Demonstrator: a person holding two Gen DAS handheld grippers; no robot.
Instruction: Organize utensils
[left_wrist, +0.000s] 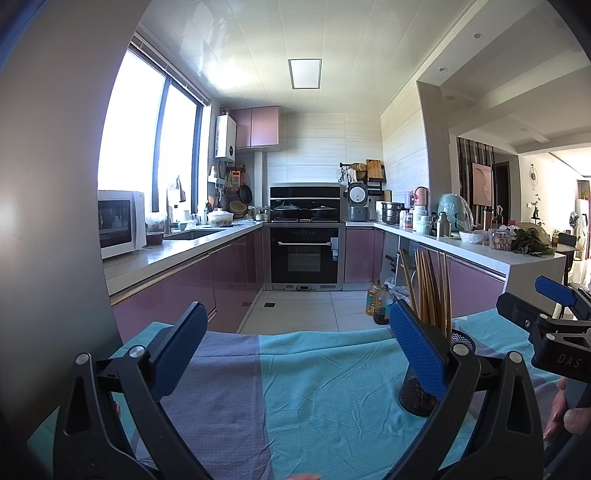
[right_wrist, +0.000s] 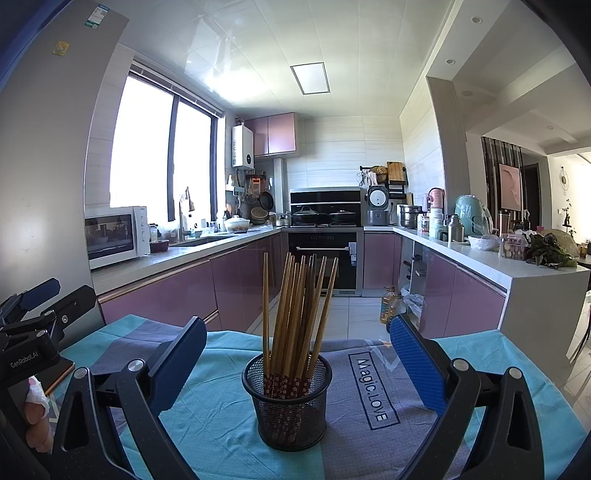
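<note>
A black mesh cup (right_wrist: 285, 398) stands upright on the bench's teal-and-grey cloth (right_wrist: 207, 410), holding brown chopsticks (right_wrist: 295, 314) with seemingly floral-patterned ends. The right gripper (right_wrist: 295, 363) and left gripper (left_wrist: 295, 347) both gape apart, empty.

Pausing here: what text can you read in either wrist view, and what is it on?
"Magic.LOVE": cloth beside the mesh holder.
"GenRobot.AI": left gripper's body.
"DAS": right gripper's body.
Fridge stickers, appliance labels: too small to read.
</note>
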